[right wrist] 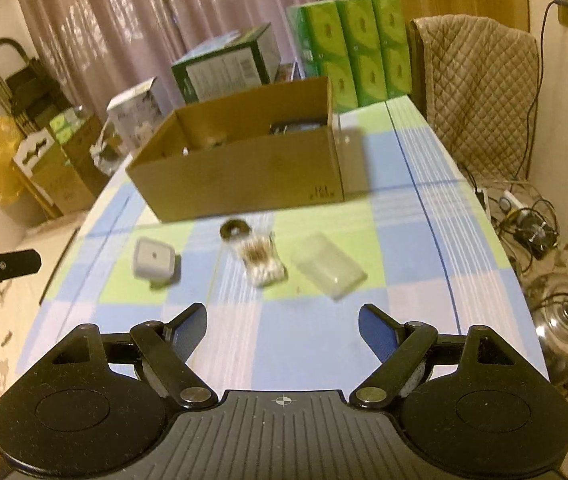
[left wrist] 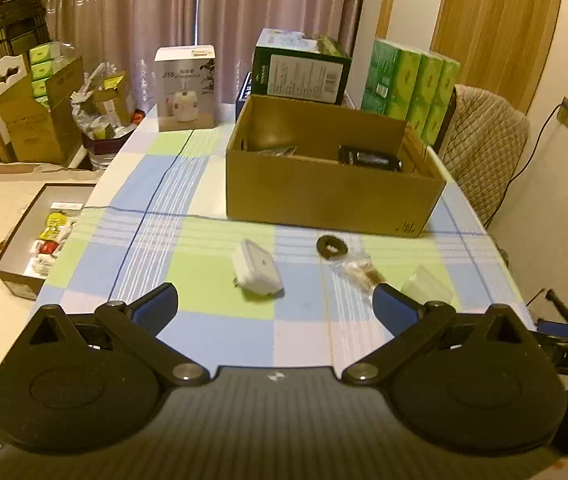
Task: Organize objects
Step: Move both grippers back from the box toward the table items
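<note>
While you are holding both grippers above the near edge of the table (left wrist: 152,216), its checked cloth is carrying everything, largest first. The open cardboard box (left wrist: 323,192) is sitting toward the far side, with a dark object (left wrist: 369,159) lying inside near its right wall. Behind it, the green tissue packs (left wrist: 411,88), a dark green box (left wrist: 303,68) and a white carton (left wrist: 186,88) are standing in a row. Your left gripper (left wrist: 276,304) is hovering with its jaws spread wide and nothing between them; your right gripper (right wrist: 282,324) is doing likewise. In front of the box, four small items are lying apart in a loose row: a clear plastic case (right wrist: 329,266) at the right, a white charger (left wrist: 258,270) at the left, a clear packet with brown and white contents (right wrist: 260,260) between them, and a dark ring (left wrist: 331,246) just beside that packet, nearest the box.
</note>
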{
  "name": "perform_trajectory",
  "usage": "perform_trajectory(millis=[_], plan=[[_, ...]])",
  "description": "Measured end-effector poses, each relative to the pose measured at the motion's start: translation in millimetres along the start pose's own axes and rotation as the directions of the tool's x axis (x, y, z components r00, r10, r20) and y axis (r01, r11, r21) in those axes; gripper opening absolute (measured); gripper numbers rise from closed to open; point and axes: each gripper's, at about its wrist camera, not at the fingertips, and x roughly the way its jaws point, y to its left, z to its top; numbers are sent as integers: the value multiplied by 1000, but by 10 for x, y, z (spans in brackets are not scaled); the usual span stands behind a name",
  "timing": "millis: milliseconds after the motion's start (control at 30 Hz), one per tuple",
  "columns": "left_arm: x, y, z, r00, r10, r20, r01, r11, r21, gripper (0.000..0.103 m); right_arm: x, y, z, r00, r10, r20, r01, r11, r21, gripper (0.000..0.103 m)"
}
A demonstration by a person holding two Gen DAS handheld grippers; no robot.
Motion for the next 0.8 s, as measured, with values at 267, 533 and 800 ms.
perform_trajectory(millis=[267, 533, 800], plan=[[-37, -20, -188, 1000, 11, -22, -11, 1000, 21, 102, -37, -19, -108, 1000, -8, -23, 8, 1000, -10, 80], [-15, -24, -220, 999, 23, -30, -22, 999, 33, 102, 20, -23, -125, 999, -1, -39, 1, 1000, -8, 80], [35, -27, -224, 999, 28, -35, -27, 999, 41, 102, 75, -8, -137, 999, 1, -47, -1, 1000, -11, 80]])
